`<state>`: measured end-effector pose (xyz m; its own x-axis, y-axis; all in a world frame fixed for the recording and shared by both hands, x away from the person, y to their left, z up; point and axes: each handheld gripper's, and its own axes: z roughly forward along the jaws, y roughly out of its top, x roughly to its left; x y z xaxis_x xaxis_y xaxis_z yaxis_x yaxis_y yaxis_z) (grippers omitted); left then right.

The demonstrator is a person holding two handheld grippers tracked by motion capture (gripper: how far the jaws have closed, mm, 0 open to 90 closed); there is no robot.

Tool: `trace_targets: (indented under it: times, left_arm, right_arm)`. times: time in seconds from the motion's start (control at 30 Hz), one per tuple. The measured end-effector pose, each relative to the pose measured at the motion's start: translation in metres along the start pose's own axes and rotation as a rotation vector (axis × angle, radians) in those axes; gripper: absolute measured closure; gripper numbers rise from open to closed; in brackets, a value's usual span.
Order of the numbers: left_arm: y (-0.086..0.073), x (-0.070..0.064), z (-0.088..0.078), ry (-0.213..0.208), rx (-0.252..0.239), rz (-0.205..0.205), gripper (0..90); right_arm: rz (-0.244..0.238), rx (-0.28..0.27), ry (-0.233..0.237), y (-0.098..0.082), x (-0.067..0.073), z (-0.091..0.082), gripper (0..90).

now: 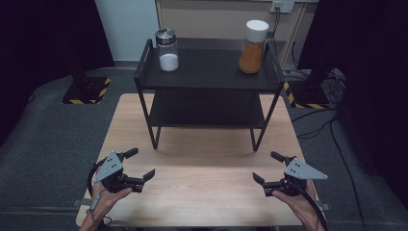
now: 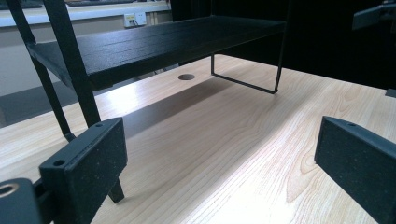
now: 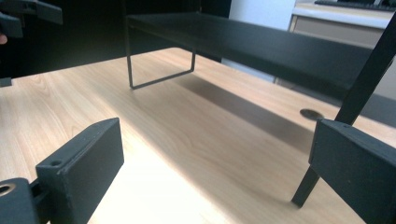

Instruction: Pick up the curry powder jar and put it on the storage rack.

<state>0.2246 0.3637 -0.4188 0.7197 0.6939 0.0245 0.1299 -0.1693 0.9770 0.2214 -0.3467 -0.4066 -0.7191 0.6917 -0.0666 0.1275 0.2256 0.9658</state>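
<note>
A black two-tier metal rack [image 1: 208, 77] stands at the far half of a light wooden table [image 1: 207, 168]. On its top shelf sit a glass jar of white powder with a metal lid [image 1: 167, 50] at the left and a jar of orange powder with a white lid [image 1: 253, 46] at the right. My left gripper [image 1: 140, 163] rests low over the table's near left, open and holding nothing. My right gripper [image 1: 267, 167] mirrors it at the near right, open and holding nothing. The rack's lower shelf [image 2: 159, 44] [image 3: 261, 42] crosses both gripper views.
A round cable hole [image 2: 186, 76] [image 3: 311, 114] lies in the tabletop under the rack. Dark curtains hang on both sides. Yellow-black striped stand bases [image 1: 86, 90] sit on the grey floor, and cables [image 1: 327, 120] trail at the right.
</note>
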Motion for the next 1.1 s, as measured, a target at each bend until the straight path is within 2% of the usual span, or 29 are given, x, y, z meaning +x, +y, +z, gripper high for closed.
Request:
trace_targets:
  times: [0.4,0.53,0.8,1.0,1.1]
  left_arm:
    - [-0.001,-0.001,-0.001,0.003,-0.009,-0.002,1.4]
    - [-0.001,-0.001,-0.001,0.002,-0.008,-0.001,1.4]
    - [-0.001,-0.001,-0.002,0.004,-0.015,-0.003,1.4]
    - [-0.004,-0.002,-0.005,0.028,-0.035,-0.013,1.4]
    - [-0.005,-0.003,-0.007,0.048,-0.048,-0.020,1.4]
  right_arm:
    - [0.001,0.031,-0.008,-0.014,0.007,-0.001,3.5]
    - [-0.007,0.064,0.007,-0.018,0.007,0.001,3.6]
    - [0.009,0.072,0.012,-0.022,0.004,0.003,3.8]
    - [0.008,0.046,-0.028,-0.024,0.006,-0.007,3.9]
    - [0.027,0.028,-0.055,-0.027,0.006,-0.014,3.9]
